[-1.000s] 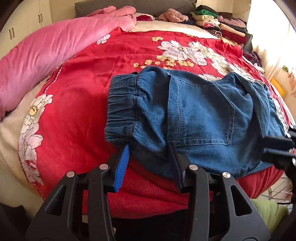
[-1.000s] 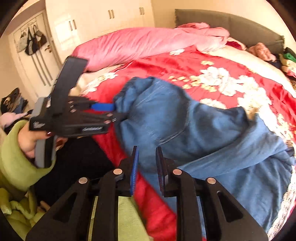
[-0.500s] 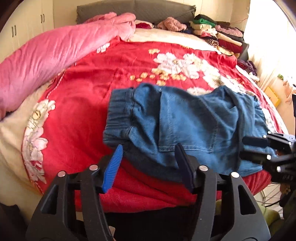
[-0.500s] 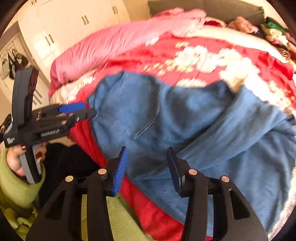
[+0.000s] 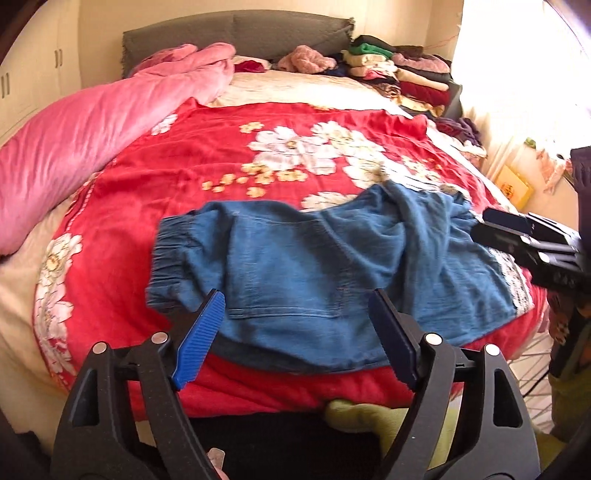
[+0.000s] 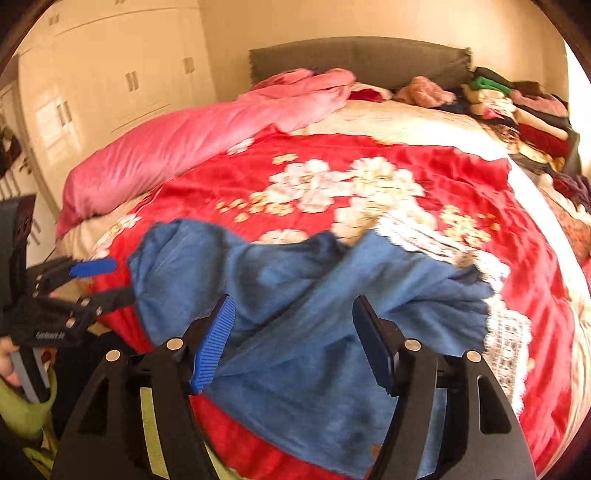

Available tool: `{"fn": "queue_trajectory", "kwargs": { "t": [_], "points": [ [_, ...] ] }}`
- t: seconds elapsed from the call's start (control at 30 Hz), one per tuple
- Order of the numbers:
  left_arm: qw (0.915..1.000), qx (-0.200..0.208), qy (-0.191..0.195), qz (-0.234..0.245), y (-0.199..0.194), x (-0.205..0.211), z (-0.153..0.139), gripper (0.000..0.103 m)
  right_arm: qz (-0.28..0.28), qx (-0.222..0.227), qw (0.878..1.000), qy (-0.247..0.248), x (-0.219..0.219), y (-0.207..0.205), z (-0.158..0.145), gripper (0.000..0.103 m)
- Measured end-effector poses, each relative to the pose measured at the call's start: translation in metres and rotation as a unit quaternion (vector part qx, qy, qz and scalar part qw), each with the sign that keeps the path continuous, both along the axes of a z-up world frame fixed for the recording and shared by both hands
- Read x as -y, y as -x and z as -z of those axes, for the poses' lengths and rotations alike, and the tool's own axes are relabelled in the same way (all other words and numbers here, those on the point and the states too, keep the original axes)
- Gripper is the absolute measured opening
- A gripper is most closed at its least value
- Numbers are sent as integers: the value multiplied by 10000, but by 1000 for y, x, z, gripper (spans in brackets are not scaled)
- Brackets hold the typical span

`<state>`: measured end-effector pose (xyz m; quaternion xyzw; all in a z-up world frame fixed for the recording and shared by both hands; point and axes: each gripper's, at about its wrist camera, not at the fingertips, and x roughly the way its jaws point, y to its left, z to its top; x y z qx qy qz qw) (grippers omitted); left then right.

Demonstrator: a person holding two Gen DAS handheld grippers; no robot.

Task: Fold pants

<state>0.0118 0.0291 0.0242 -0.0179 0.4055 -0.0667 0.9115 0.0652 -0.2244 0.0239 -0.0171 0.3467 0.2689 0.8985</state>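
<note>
Blue denim pants point(image 5: 314, 273) lie crumpled on the red floral bedspread point(image 5: 229, 155) near the bed's front edge, elastic waistband at the left. They also show in the right wrist view point(image 6: 295, 314). My left gripper point(image 5: 295, 332) is open and empty, just in front of the pants' near edge by the back pocket. My right gripper point(image 6: 291, 343) is open and empty over the pants' lower part. Each gripper shows from the side in the other's view: the right one point(image 5: 532, 243), the left one point(image 6: 74, 291).
A pink quilt point(image 5: 92, 133) lies along the bed's left side. Stacked folded clothes point(image 5: 399, 74) sit at the back right by the grey headboard point(image 5: 236, 33). Cream wardrobes point(image 6: 110, 74) stand at the left. A yellow-green sleeve point(image 6: 22, 410) shows at the bed's front.
Both grippers opened wide and drew back from the pants. The pants were let go and dropped flatter onto the bedspread.
</note>
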Motion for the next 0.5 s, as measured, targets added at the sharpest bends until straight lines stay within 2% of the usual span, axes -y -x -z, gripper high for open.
{"fn": "queue_trajectory", "kwargs": {
  "t": [0.3, 0.5],
  "points": [
    [9978, -272, 266, 548, -13, 43, 11, 73, 465, -13, 9989, -50, 30, -25, -1, 65],
    [9954, -450, 424, 729, -23, 66, 23, 73, 526, -49, 9986, 82, 26, -60, -3, 65]
  ]
}}
